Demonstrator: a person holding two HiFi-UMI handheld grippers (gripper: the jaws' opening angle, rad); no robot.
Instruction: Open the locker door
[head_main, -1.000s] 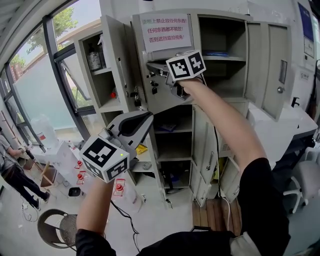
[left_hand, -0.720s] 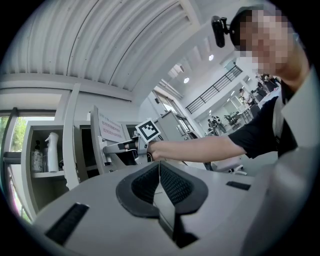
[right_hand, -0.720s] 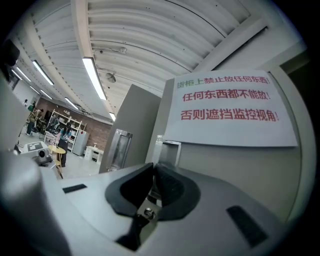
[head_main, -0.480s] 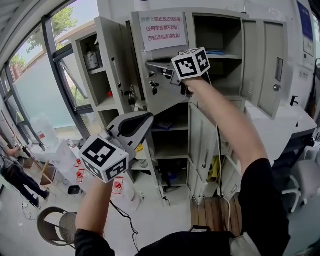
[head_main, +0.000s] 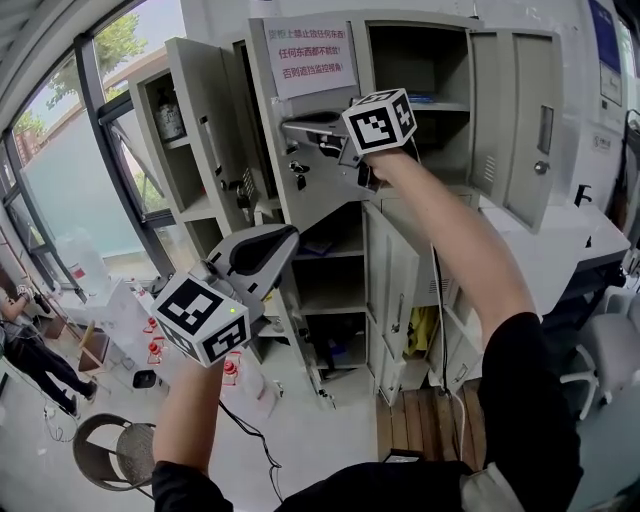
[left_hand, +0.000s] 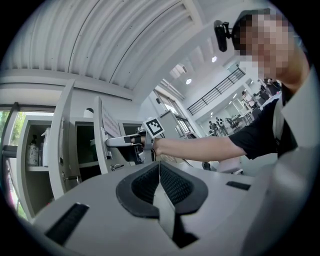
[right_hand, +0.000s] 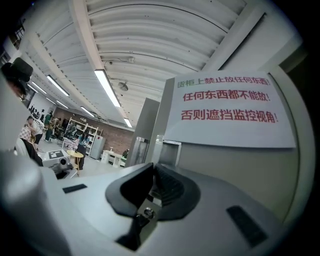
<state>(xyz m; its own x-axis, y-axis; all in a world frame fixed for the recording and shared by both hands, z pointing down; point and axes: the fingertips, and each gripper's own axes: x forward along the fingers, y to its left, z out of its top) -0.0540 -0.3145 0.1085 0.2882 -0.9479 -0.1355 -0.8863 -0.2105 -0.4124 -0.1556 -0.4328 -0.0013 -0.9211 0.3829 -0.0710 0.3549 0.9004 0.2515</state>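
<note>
The grey locker door (head_main: 322, 165) with a paper sign (head_main: 308, 56) stands swung out from the cabinet. My right gripper (head_main: 287, 127) reaches up to its left edge and is shut on the door's small handle (right_hand: 167, 150). In the right gripper view the right gripper (right_hand: 152, 182) has its pads nearly together right at the door face (right_hand: 240, 175). My left gripper (head_main: 283, 240) hangs lower left, away from the lockers, and is shut on nothing. In the left gripper view the left gripper (left_hand: 159, 185) shows its pads meeting, with the right gripper (left_hand: 120, 141) at the door beyond.
Other locker doors stand open at the left (head_main: 205, 130), at the right (head_main: 520, 110) and below (head_main: 392, 290), with shelves showing behind. A person (head_main: 25, 350) stands at far left by the window. On the floor are a round stool (head_main: 110, 455) and a wooden pallet (head_main: 420, 430).
The signed door has swung leftward, further open, with my right gripper holding its edge. The left gripper has sunk and shifted slightly left.
</note>
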